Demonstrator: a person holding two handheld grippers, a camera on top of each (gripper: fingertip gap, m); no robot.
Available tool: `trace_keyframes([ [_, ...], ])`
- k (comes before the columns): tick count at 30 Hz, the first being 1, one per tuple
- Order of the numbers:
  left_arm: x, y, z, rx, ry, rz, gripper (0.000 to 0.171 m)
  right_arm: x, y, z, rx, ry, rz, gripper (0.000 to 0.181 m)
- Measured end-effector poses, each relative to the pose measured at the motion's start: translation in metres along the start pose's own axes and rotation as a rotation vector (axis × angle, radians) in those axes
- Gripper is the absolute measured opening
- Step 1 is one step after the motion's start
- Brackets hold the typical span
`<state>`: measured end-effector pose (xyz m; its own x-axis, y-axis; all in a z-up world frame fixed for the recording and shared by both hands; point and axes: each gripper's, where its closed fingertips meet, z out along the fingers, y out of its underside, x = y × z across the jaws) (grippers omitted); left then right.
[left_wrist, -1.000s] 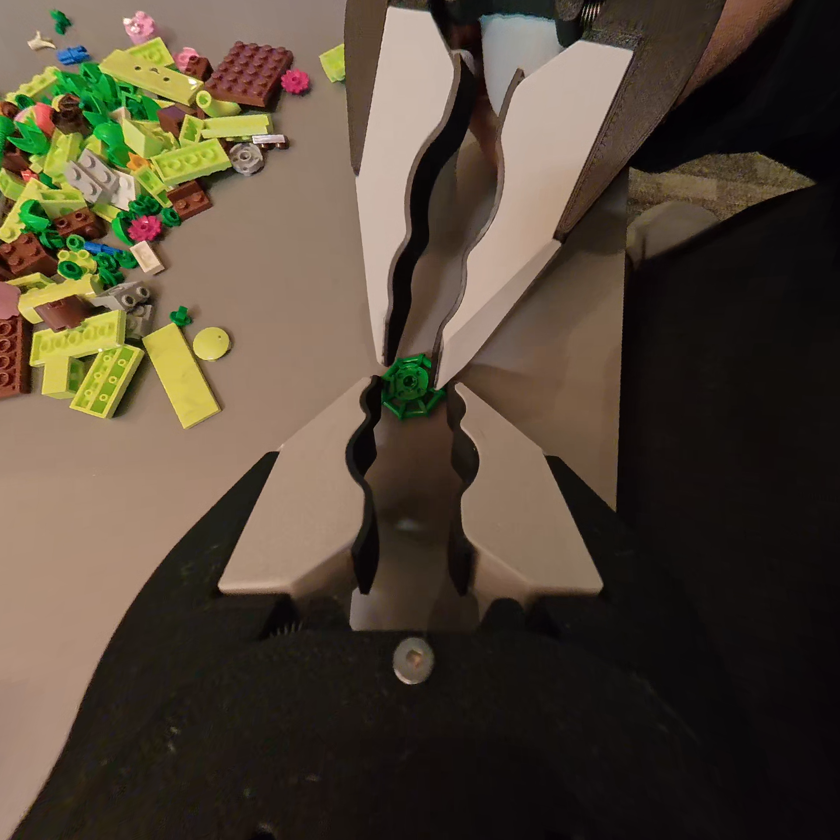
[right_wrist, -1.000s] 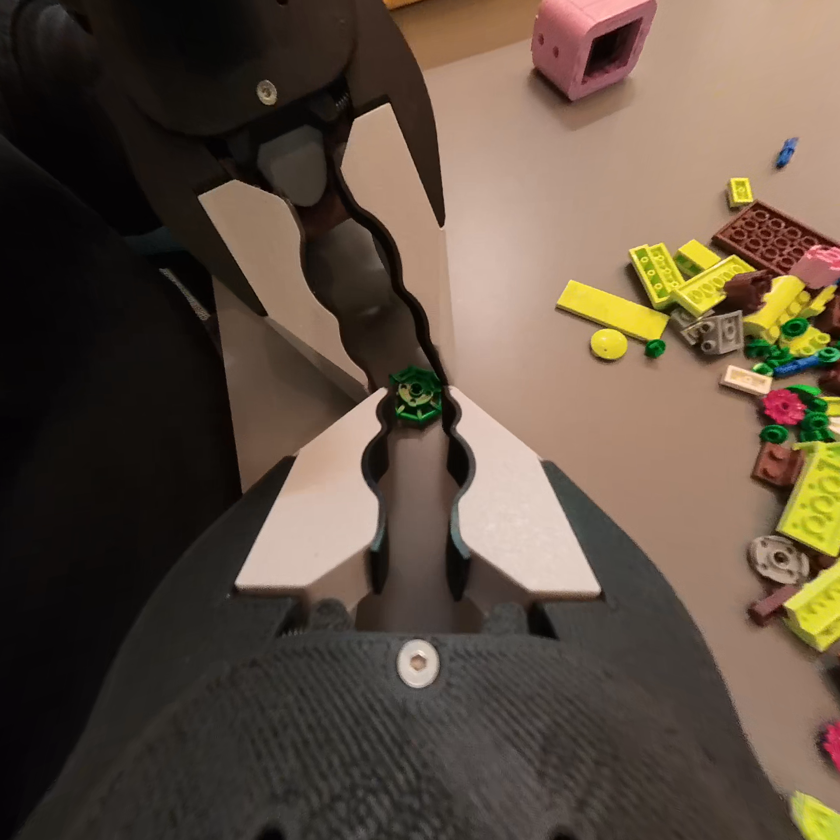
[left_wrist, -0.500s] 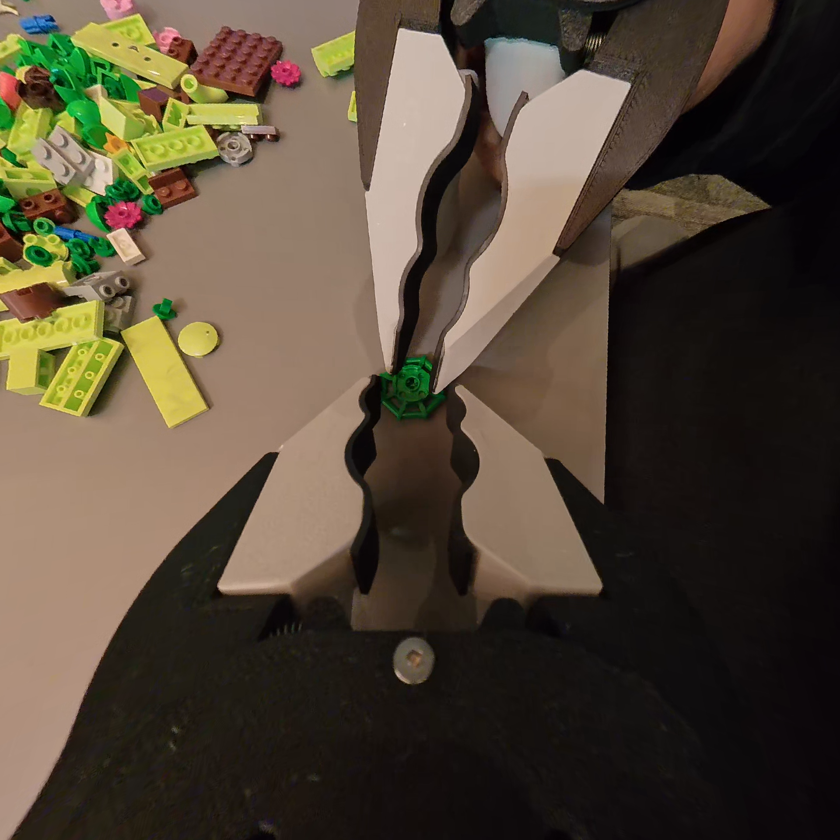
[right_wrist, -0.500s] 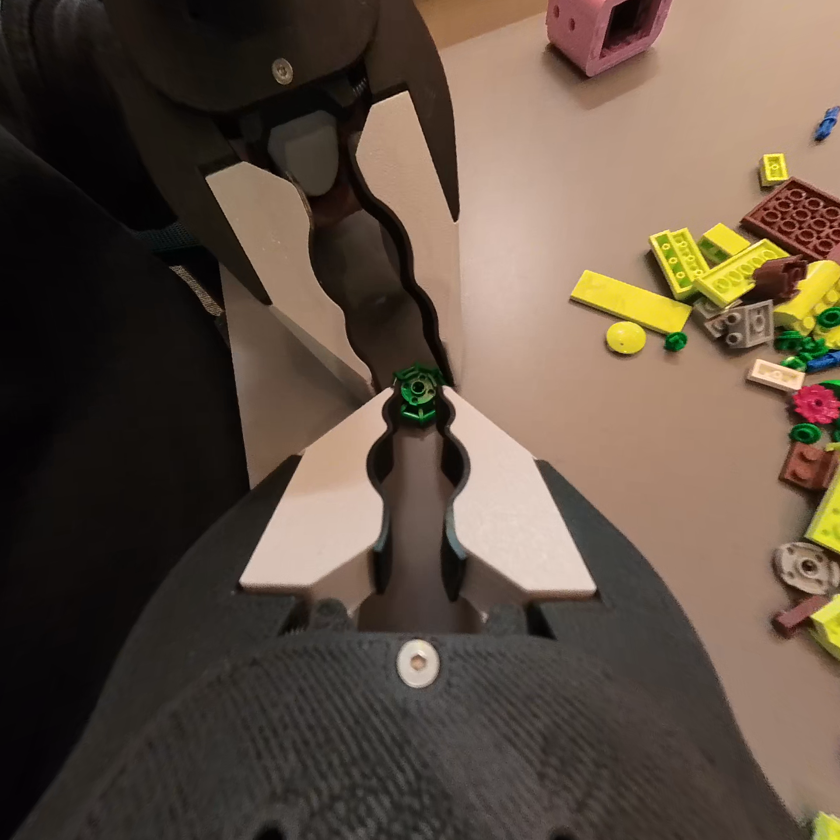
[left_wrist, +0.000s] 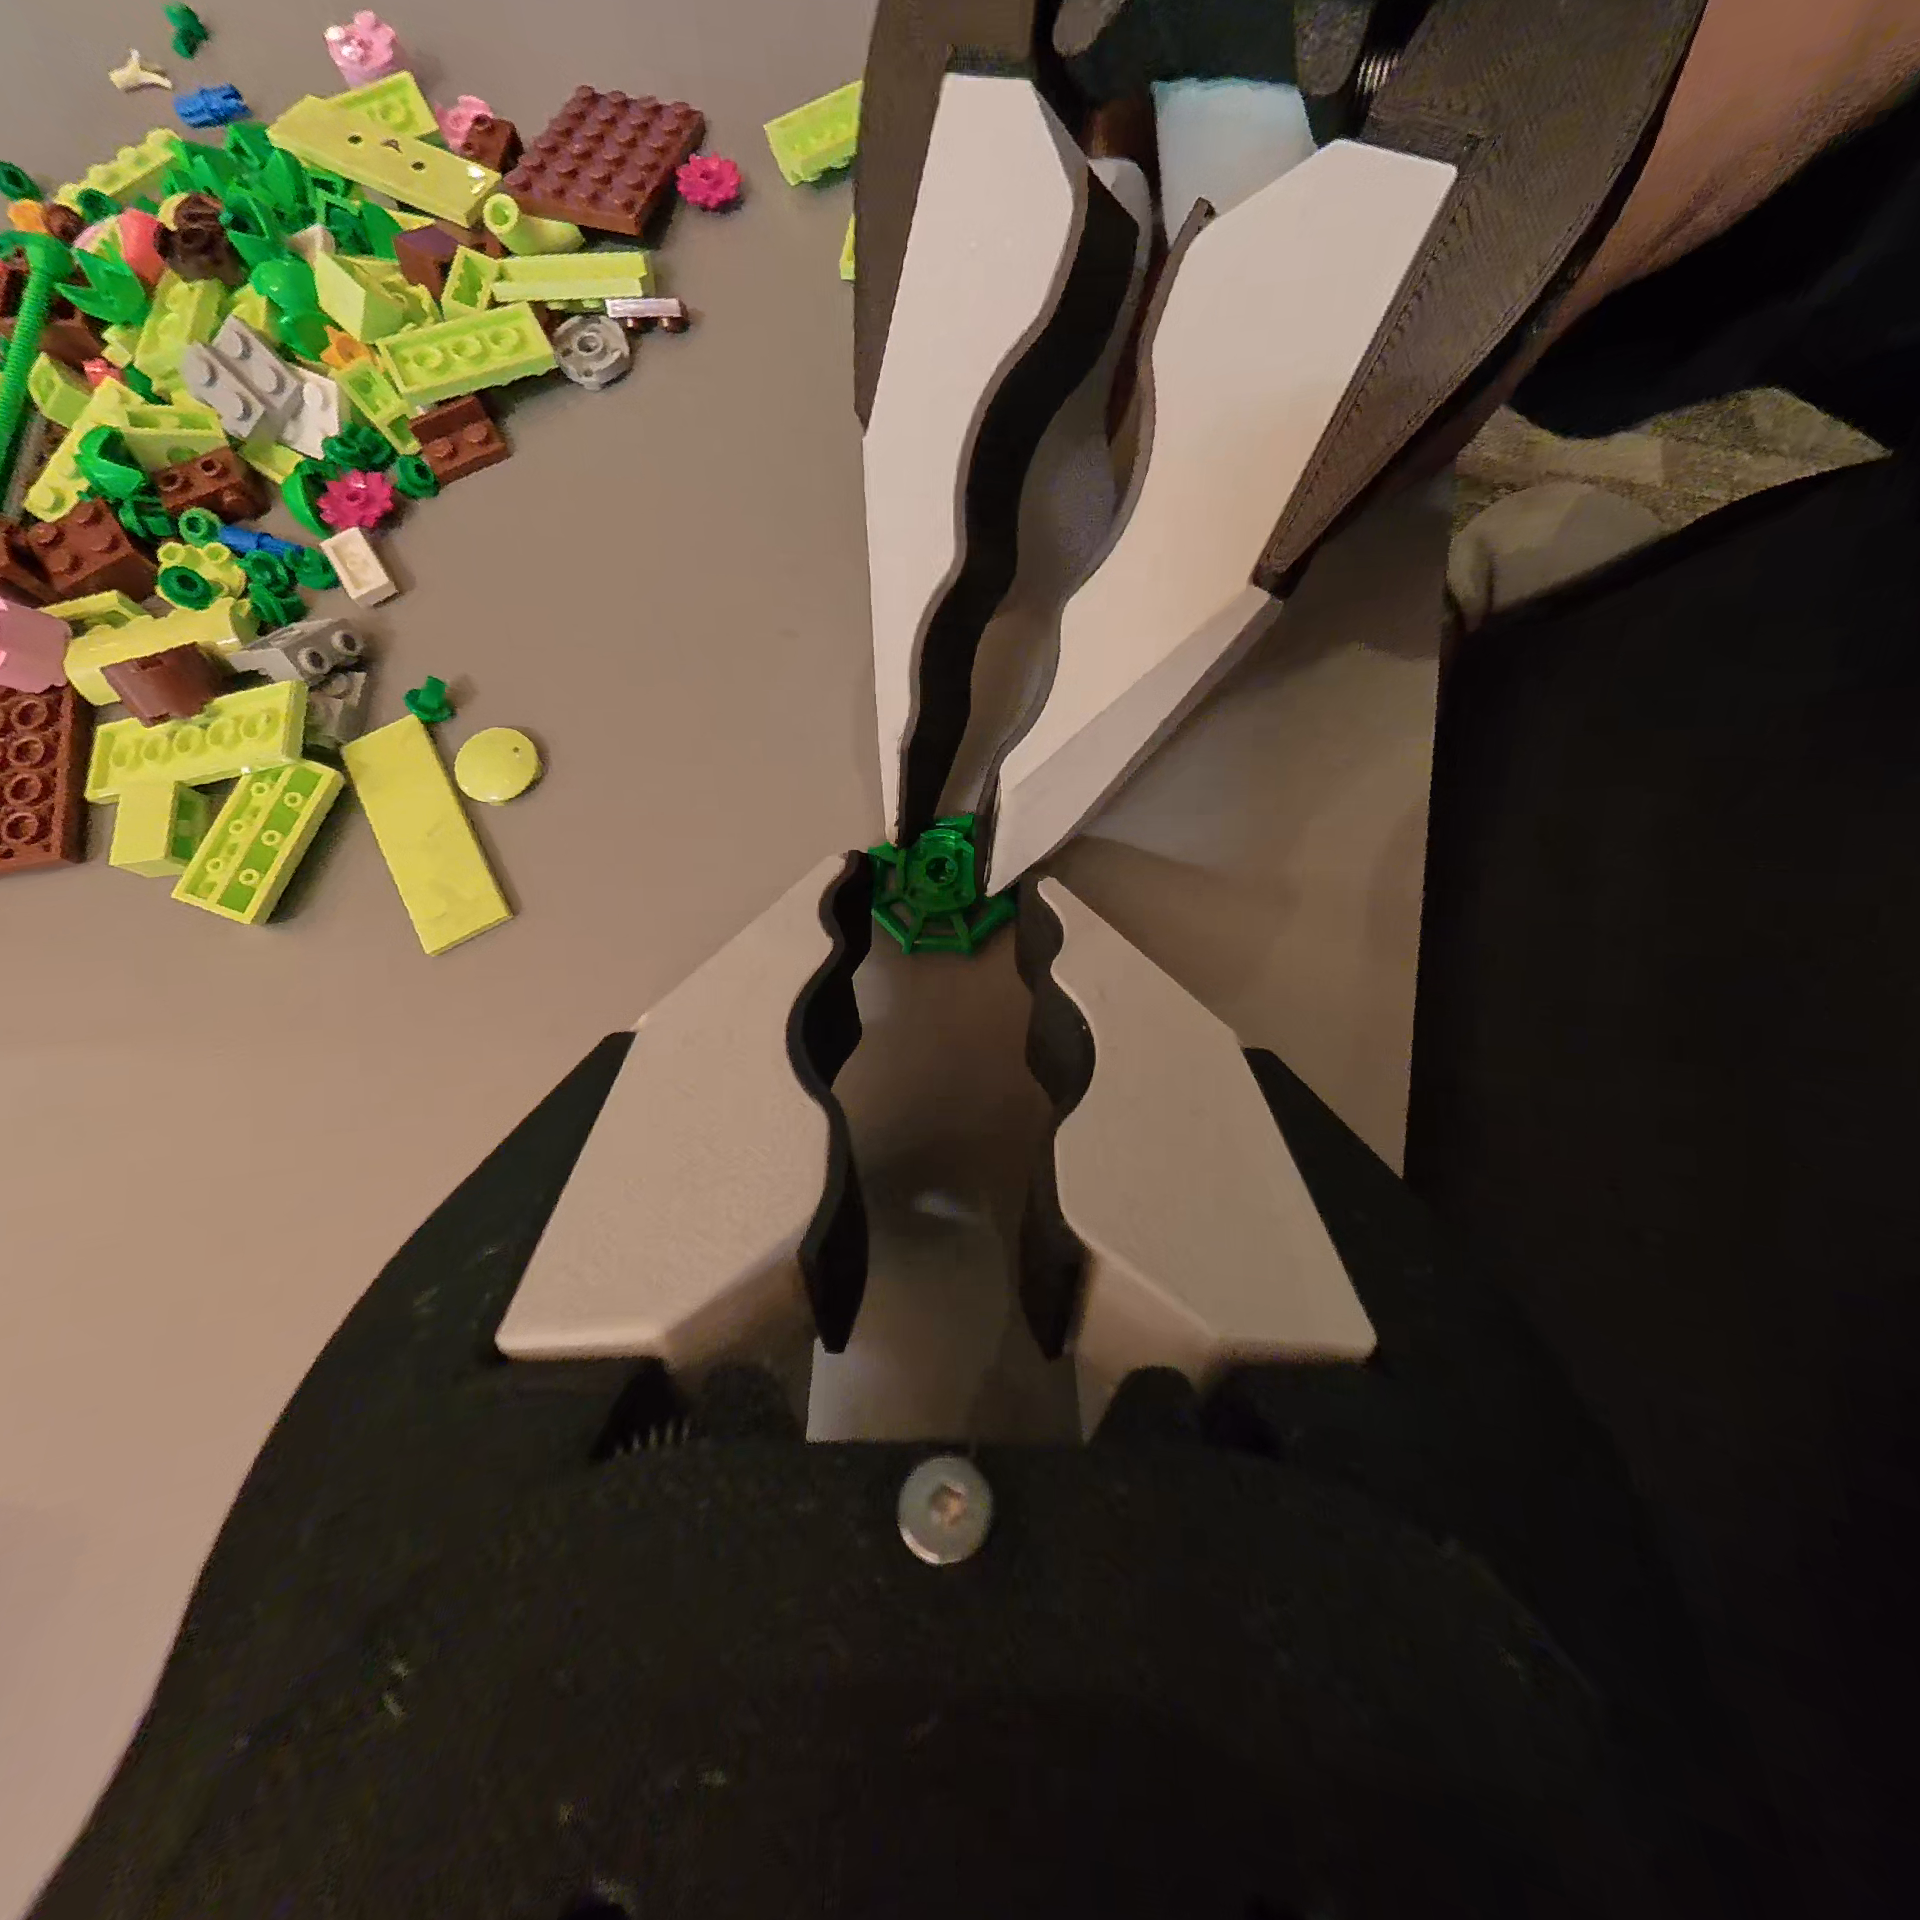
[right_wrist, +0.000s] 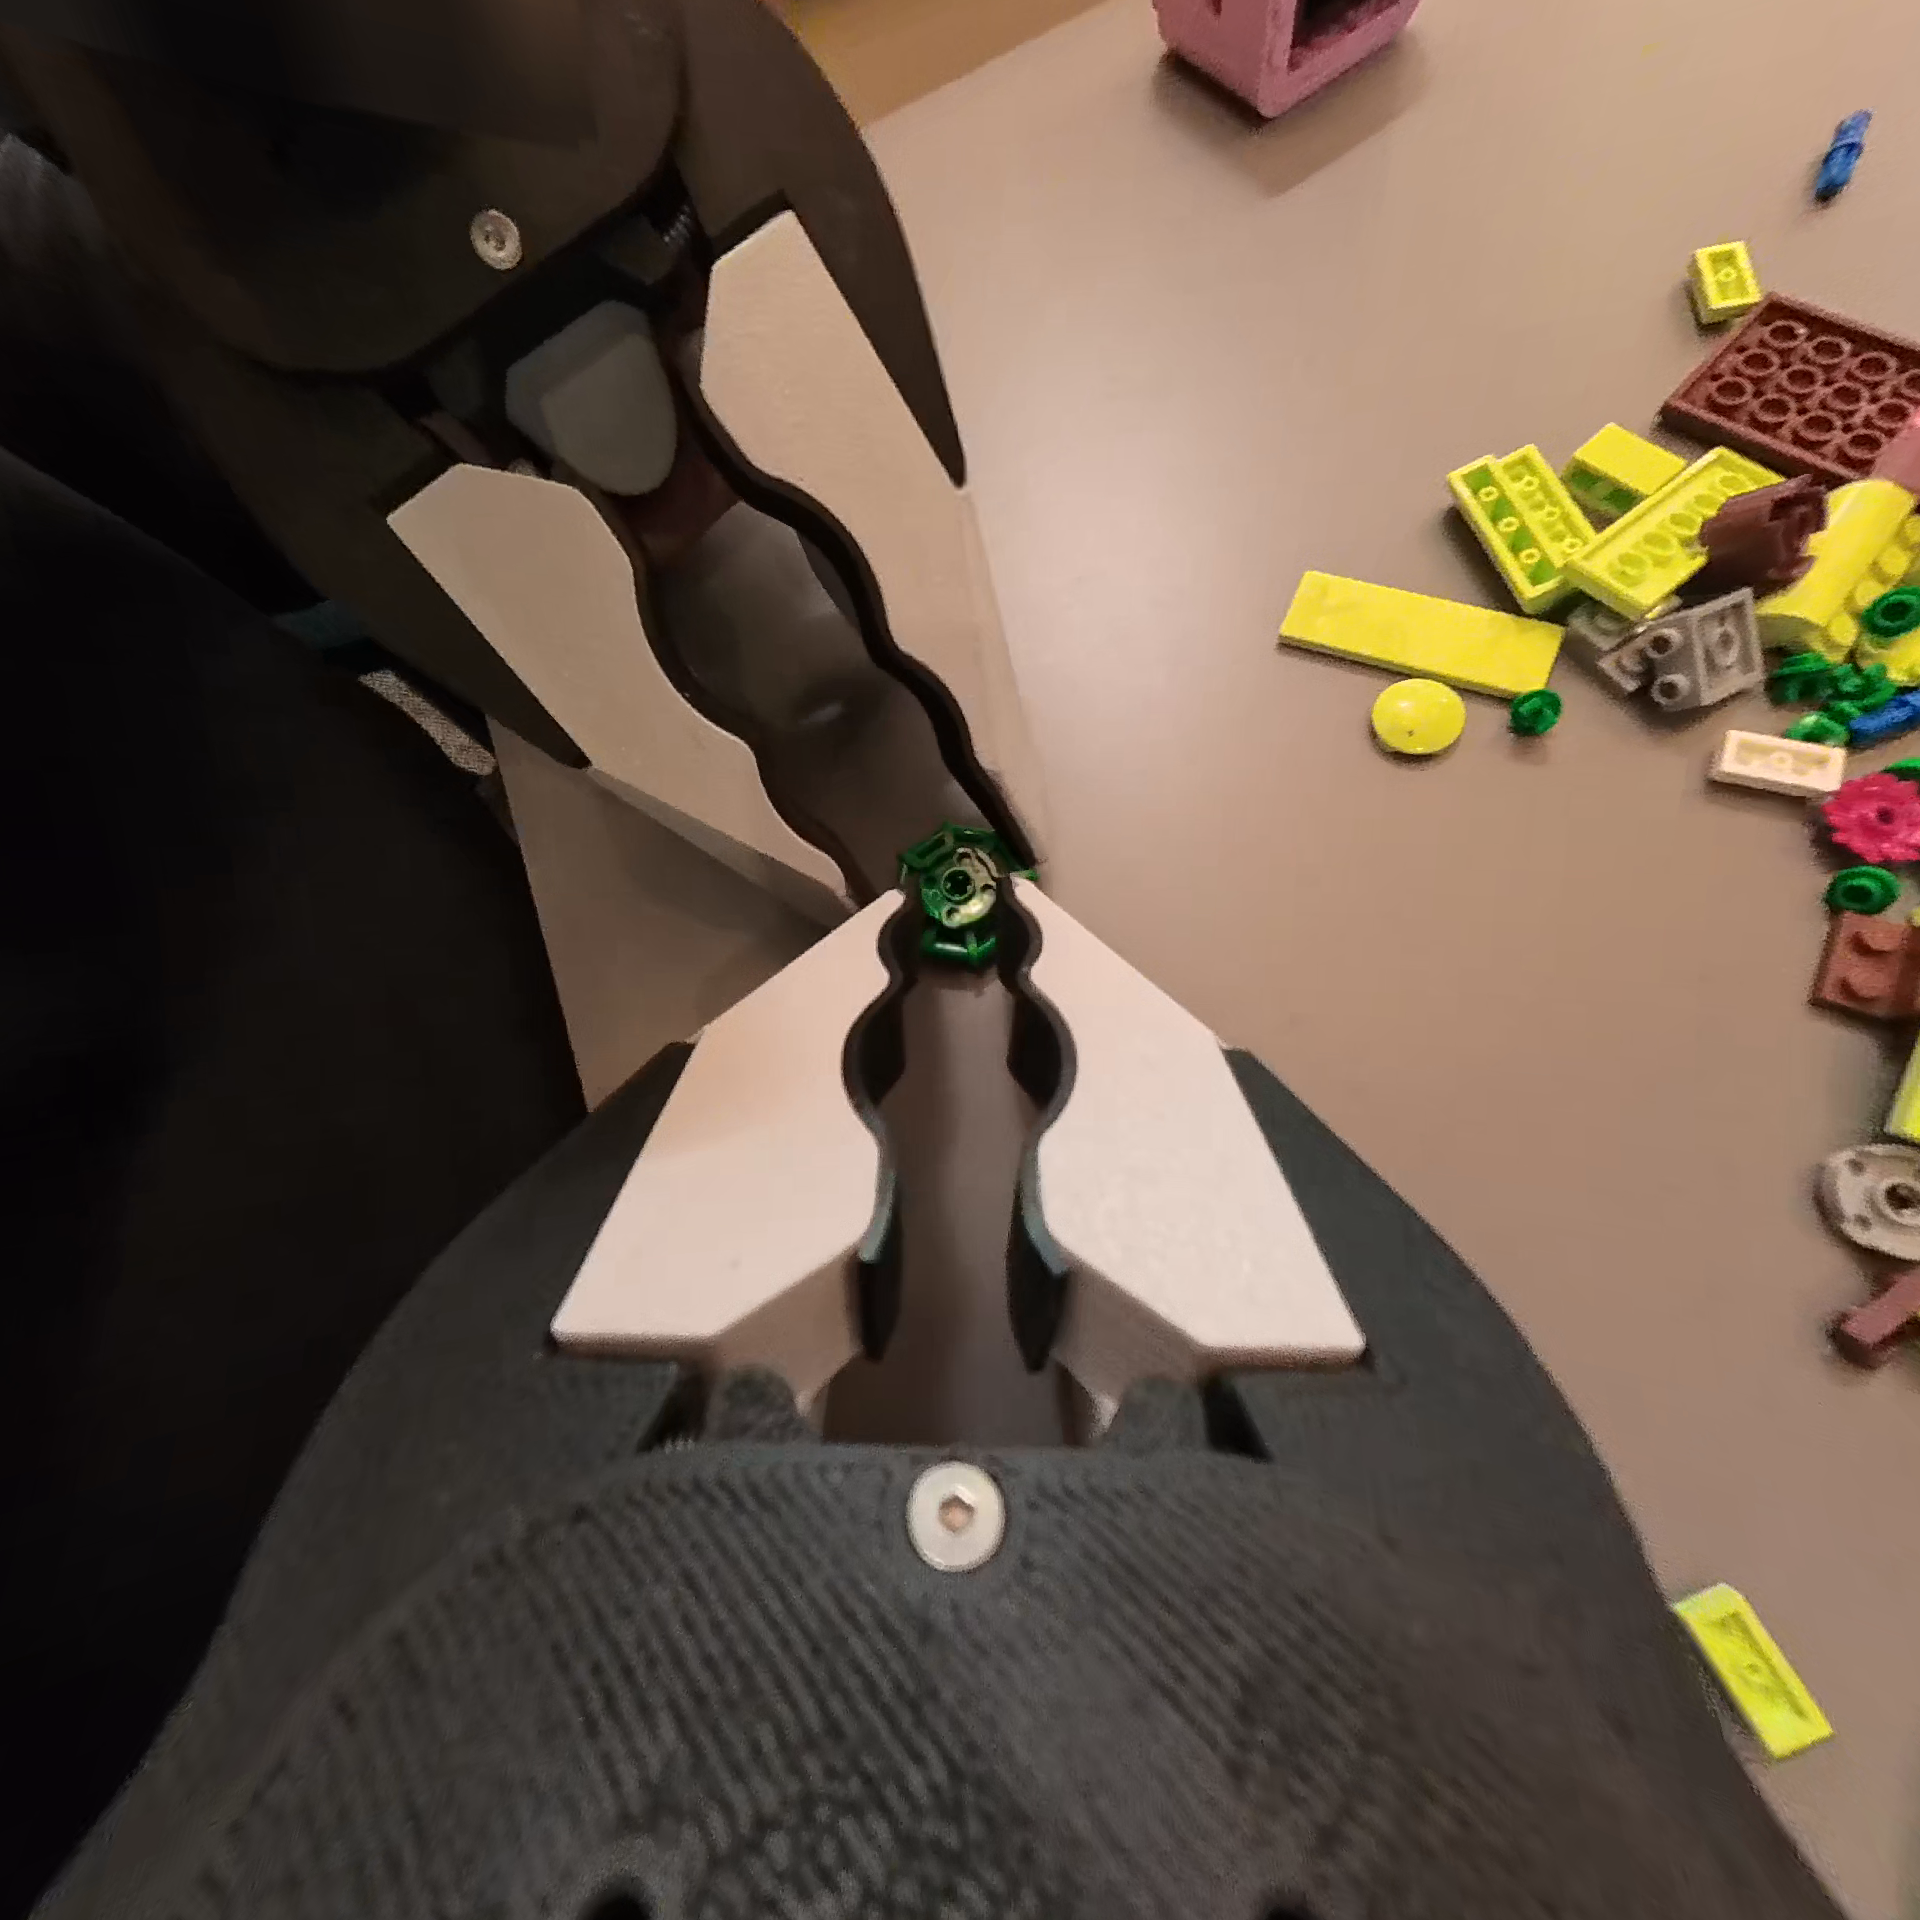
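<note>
My two grippers meet tip to tip above the grey-brown table (left_wrist: 644, 644). My left gripper (left_wrist: 948, 881) is shut on a small dark green web-shaped round piece (left_wrist: 940, 923), which fills the narrow gap between its jaws. My right gripper (left_wrist: 951, 831) comes from the opposite side and is shut on a smaller green round piece (left_wrist: 940, 868) that sits against the web piece. In the right wrist view my right gripper (right_wrist: 961, 899) pinches the green pieces (right_wrist: 956, 888), which show a pale centre. The left gripper (right_wrist: 930, 868) is just behind them.
A pile of lime, green, brown and grey bricks (left_wrist: 260, 416) lies on the left, with a brown studded plate (left_wrist: 608, 156) and a lime flat tile (left_wrist: 426, 831). The right wrist view shows a pink hollow block (right_wrist: 1278, 42). A person's dark clothing (left_wrist: 1662, 1143) lies beyond the table edge. My two grippers' fingertips are within a few centimetres of each other. The lime flat tile (left_wrist: 426, 831) is about equally far from each gripper, around 9 centimeters. The right camera catches it too, in the right wrist view (right_wrist: 1407, 629).
Both grippers stay tip to tip on the green pieces. The right wrist view has tilted, and the pieces now look turned and show a pale centre. The brick pile has shifted in both views.
</note>
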<state>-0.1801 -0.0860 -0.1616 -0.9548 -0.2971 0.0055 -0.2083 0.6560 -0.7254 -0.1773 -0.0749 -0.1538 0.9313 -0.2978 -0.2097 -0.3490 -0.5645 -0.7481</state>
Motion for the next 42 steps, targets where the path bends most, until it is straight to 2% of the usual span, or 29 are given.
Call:
trace_keyframes([
  [8,-0.001,-0.001,0.001,0.003,-0.025,-0.032,0.026,0.001,-0.004,-0.003,0.048,0.008,-0.013,0.010],
  [9,-0.002,0.000,0.001,-0.001,-0.027,-0.040,0.026,0.000,-0.011,-0.009,0.102,-0.005,-0.013,0.002],
  [10,-0.003,0.000,0.001,-0.001,-0.032,-0.046,0.026,-0.003,-0.024,-0.019,0.194,-0.031,-0.007,0.000],
  [11,-0.003,0.000,0.001,-0.001,-0.034,-0.044,0.026,-0.003,-0.029,-0.025,0.218,-0.054,0.009,0.000],
  [14,-0.003,0.000,0.001,-0.002,-0.044,-0.035,0.026,0.011,-0.013,-0.022,0.101,0.030,-0.024,0.009],
  [17,-0.006,0.001,0.002,-0.013,-0.076,-0.030,0.028,0.003,-0.016,-0.016,0.151,-0.011,0.003,0.005],
  [20,-0.008,0.001,0.001,-0.011,-0.120,-0.003,0.028,0.004,-0.010,-0.011,0.103,0.010,-0.011,0.003],
  [23,-0.001,-0.001,-0.001,0.007,-0.070,-0.043,0.028,0.008,-0.001,-0.006,0.039,0.044,-0.029,0.006],
  [26,0.004,-0.004,-0.008,0.047,-0.023,-0.099,0.021,0.016,0.000,-0.008,0.038,0.096,-0.047,0.007],
  [29,0.003,-0.008,-0.015,0.082,-0.013,-0.124,0.021,0.016,0.000,-0.011,0.045,0.079,-0.041,0.010],
  [32,-0.003,-0.007,-0.012,0.079,-0.045,-0.097,0.034,0.009,-0.003,-0.013,0.072,0.034,-0.023,0.011],
  [35,-0.001,-0.003,-0.002,0.023,-0.035,-0.041,0.046,0.008,-0.004,-0.016,0.090,0.018,-0.015,0.011],
  [42,0.001,-0.005,0.005,0.003,-0.007,-0.002,0.027,0.004,-0.001,-0.010,0.056,0.047,-0.068,0.011],
])
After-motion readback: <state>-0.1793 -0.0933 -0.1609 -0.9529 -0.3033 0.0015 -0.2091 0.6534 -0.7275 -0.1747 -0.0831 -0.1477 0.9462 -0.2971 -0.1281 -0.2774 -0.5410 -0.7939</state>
